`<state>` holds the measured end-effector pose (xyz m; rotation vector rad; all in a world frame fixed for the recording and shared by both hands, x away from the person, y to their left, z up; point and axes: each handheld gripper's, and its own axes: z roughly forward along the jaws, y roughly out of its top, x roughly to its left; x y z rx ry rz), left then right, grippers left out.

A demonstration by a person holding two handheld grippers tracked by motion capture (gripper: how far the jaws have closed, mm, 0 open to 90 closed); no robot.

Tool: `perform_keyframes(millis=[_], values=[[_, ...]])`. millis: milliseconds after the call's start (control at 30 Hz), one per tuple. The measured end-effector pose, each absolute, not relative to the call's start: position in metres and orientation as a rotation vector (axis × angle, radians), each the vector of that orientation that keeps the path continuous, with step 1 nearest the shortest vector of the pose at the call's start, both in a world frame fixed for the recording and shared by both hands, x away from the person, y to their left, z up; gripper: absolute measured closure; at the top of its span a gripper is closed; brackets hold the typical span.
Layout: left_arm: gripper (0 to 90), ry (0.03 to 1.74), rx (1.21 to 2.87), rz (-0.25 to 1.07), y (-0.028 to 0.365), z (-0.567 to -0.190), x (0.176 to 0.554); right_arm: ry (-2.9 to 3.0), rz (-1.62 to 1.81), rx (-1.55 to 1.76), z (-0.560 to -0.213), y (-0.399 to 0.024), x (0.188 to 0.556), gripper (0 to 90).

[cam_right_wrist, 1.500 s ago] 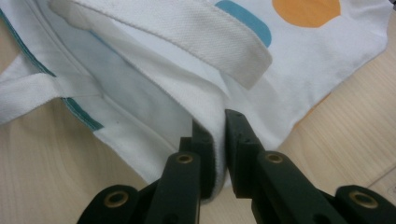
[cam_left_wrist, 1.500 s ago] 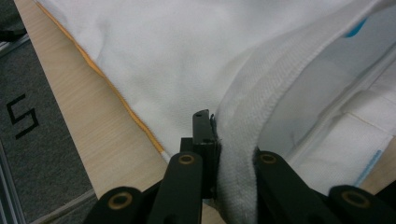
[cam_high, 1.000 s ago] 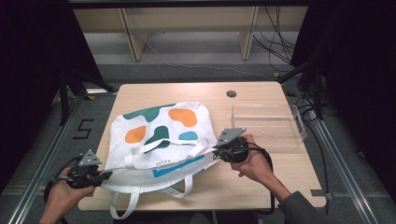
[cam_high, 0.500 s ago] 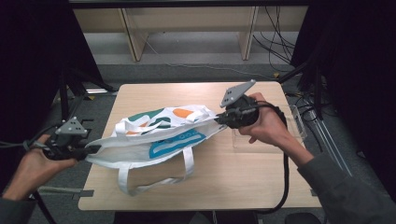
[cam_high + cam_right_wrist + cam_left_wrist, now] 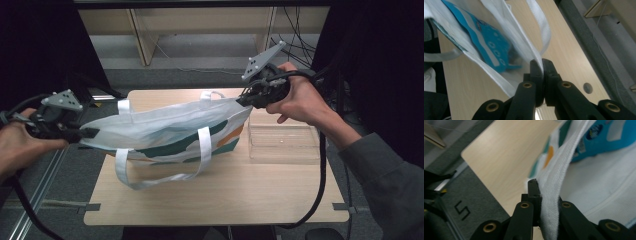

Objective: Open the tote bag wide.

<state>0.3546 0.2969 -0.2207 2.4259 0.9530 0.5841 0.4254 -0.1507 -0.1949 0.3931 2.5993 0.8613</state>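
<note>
Both tongs are clamped on cloth. My left gripper (image 5: 94, 133) pinches the thick white hem at one end of the white fabric tote bag with teal, orange and blue print (image 5: 170, 132); the left gripper view shows that hem squeezed between the black jaws. My right gripper (image 5: 241, 101) bites the other end of the same rim, and the right gripper view shows its jaws pressed together on a thin fold of the white edge.

With both ends gripped, the bag hangs stretched between my two hands above the light wooden table (image 5: 215, 200), its body sagging and its white webbing handles (image 5: 202, 150) drooping toward the tabletop. I cannot tell whether the lowest loop touches the wood. A clear plastic tray (image 5: 282, 142) sits on the table under my right hand, apart from the bag.

I judge the pick-up done: the bag is held at both ends and raised. What is left, as I read it, is the laying out or folding, and then letting go; none of that is begun.
</note>
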Motion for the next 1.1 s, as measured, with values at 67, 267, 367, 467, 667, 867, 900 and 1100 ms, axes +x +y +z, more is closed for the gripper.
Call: perform_keyframes(millis=[67,267,367,467,667,867,900,1100], values=[[86.7,0.943,2.418,0.595,0.297,-0.212,0.357,2.600,0.855,0.432,-0.189,-0.151,0.424,88.8],[86.6,0.942,2.408,0.578,0.299,-0.207,0.368,2.622,0.863,0.398,-0.190,-0.154,0.429,88.9],[86.6,0.948,2.406,0.561,0.299,-0.215,0.374,2.631,0.878,0.412,-0.195,-0.156,0.431,88.9],[86.5,0.952,2.396,0.558,0.299,-0.218,0.378,2.639,0.906,0.473,-0.200,-0.159,0.430,88.8],[86.4,0.963,2.401,0.566,0.297,-0.213,0.386,2.626,0.930,0.444,-0.201,-0.161,0.434,88.8],[86.4,0.978,2.383,0.595,0.295,-0.218,0.396,2.605,0.919,0.478,-0.207,-0.161,0.442,88.8],[86.4,0.985,2.380,0.598,0.294,-0.219,0.397,2.611,0.927,0.521,-0.208,-0.161,0.441,88.8],[86.3,0.955,2.368,0.587,0.296,-0.216,0.404,2.602,0.946,0.482,-0.205,-0.162,0.445,88.8]])
